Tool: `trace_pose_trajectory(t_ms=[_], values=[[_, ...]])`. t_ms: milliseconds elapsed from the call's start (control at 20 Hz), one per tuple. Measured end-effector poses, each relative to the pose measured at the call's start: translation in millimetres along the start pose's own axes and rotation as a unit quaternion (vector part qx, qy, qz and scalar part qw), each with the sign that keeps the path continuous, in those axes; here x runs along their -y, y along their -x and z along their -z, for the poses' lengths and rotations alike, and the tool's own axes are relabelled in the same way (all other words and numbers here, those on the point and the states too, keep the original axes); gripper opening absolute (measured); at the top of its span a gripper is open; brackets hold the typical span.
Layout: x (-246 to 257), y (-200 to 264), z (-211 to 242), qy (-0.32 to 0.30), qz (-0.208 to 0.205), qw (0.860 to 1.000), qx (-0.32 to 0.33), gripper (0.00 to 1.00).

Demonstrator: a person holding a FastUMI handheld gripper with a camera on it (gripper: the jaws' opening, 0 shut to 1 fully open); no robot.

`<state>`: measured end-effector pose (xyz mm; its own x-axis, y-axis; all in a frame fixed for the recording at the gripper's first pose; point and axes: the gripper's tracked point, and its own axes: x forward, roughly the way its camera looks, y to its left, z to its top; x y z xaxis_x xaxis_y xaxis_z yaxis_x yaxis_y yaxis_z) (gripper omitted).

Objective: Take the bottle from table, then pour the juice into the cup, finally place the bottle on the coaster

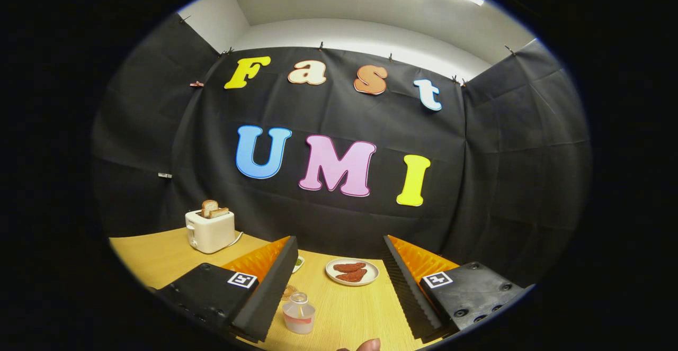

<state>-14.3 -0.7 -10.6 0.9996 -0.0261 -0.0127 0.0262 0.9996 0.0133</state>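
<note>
So you're basically at the very start here, nothing in the task looks done yet. Your gripper (339, 282) is wide open with nothing in it, fingers spread well apart, and the bottle (299, 313) is standing upright on the table (159, 255) in the gap between them, closer to the left finger, a small clear one with what looks like a bit of pinkish juice in the bottom. It's not touched by either finger, so the grab is still ahead of you. Just behind the bottle, half hidden by the left finger, there's a round brownish thing that might be the coaster (289, 291), but honestly I can't tell for sure. There's also a bit of something pale and greenish (299, 262) poking out further back by the left finger, could be the cup, too hidden to call. Beyond the fingers sits a plate (351, 272) with two reddish-brown pieces of food, and off to the left a white toaster (210, 230) with toast sticking out, neither matters for this. A fingertip (368, 345) shows at the near edge. So: take, pour and place on the coaster are all still left, and I'd say lining up on the bottle comes first
</note>
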Motion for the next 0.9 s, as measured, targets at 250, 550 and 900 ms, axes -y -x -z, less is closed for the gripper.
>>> trace_pose_trajectory(t_ms=[250,550,900], values=[[-9.3,1.6,-9.9,0.012,0.000,1.000,0.020,0.97],[-28.5,0.6,15.6,0.001,-0.013,1.000,0.017,0.97],[-55.9,-7.1,98.9,-0.010,-0.029,0.999,-0.007,0.97]])
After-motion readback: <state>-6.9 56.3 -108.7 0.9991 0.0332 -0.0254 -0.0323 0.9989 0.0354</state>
